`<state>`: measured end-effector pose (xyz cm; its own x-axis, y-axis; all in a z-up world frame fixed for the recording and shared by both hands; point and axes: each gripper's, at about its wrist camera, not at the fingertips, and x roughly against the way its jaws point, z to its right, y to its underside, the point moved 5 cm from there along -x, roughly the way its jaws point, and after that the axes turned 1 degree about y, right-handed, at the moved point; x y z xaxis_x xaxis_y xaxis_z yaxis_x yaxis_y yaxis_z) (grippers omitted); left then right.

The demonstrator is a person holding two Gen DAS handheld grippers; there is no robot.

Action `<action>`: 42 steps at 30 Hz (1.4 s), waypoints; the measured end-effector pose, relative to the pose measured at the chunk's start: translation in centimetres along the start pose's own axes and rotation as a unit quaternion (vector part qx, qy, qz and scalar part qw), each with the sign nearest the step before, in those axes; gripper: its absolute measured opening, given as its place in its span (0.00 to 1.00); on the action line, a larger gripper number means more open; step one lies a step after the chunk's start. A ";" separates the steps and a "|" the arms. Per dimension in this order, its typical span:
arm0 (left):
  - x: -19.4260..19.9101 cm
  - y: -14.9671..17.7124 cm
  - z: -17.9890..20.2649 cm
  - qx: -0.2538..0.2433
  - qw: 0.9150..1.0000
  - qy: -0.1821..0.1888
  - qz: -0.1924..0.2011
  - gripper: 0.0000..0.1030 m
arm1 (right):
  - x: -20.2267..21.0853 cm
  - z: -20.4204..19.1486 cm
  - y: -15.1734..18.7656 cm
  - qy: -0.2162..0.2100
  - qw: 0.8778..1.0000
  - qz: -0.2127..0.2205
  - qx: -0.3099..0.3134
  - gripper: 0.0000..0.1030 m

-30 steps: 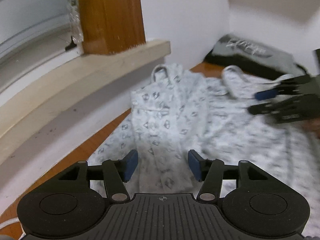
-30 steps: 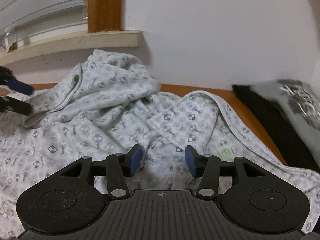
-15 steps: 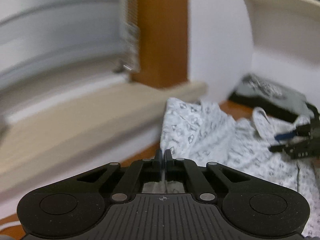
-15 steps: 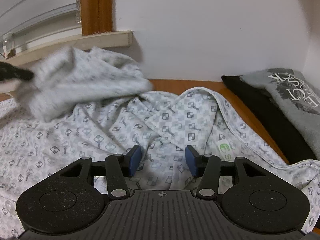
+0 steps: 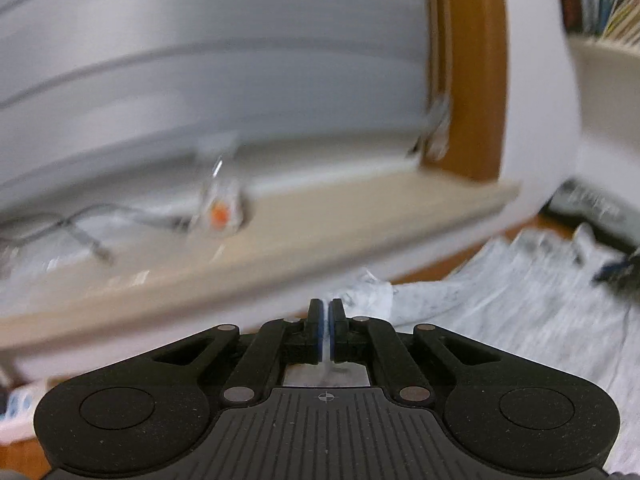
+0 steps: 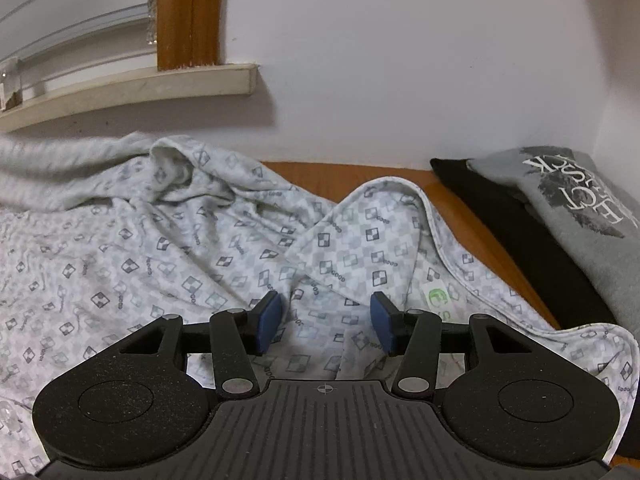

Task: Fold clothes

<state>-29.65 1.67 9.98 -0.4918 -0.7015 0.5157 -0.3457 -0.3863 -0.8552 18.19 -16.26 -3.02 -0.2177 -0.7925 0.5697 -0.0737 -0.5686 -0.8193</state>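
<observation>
A white garment [image 6: 160, 264] printed with small grey squares lies crumpled across the wooden table [image 6: 332, 176]. My left gripper [image 5: 327, 312] is shut on an edge of the garment [image 5: 520, 300]; a thin strip of cloth shows between its blue pads, and a corner sticks out just past them. It holds the cloth lifted, close to the window sill [image 5: 320, 232]. My right gripper [image 6: 326, 316] is open low over the garment's near right part, beside a green label [image 6: 438, 298]. Cloth lies under its fingers but is not pinched. In the left wrist view the right gripper [image 5: 616, 272] is a dark blur at far right.
A folded black garment [image 6: 520, 216] and a grey printed one [image 6: 580, 216] are stacked at the table's right end against the wall. The sill [image 6: 140, 88] runs along the back left, with a small clear object [image 5: 220, 208] and a cable [image 5: 80, 224] on it.
My left gripper closed on the garment's edge, then swung left and upward toward the sill, dragging the cloth's left side with it. The right gripper stayed in place, open.
</observation>
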 end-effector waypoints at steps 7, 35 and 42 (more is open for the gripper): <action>-1.6 -0.2 1.2 -0.016 1.000 -0.002 -0.002 0.21 | -0.1 -0.2 -0.1 0.004 1.000 0.000 0.007 0.49; -15.4 -3.4 12.9 -0.043 0.987 0.148 -0.053 0.04 | -5.3 -7.4 -7.7 -0.154 0.980 0.017 -0.121 0.43; -12.1 -4.8 11.0 -0.017 0.986 0.161 -0.037 0.04 | -4.2 -6.5 -10.1 -0.161 0.977 0.043 -0.132 0.03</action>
<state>-13.26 5.38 7.26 -0.6910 -0.4436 0.5707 -0.4137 -0.4047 -0.8155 13.50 -5.75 2.39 0.0796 -0.8872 0.4544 -0.3259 -0.4540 -0.8293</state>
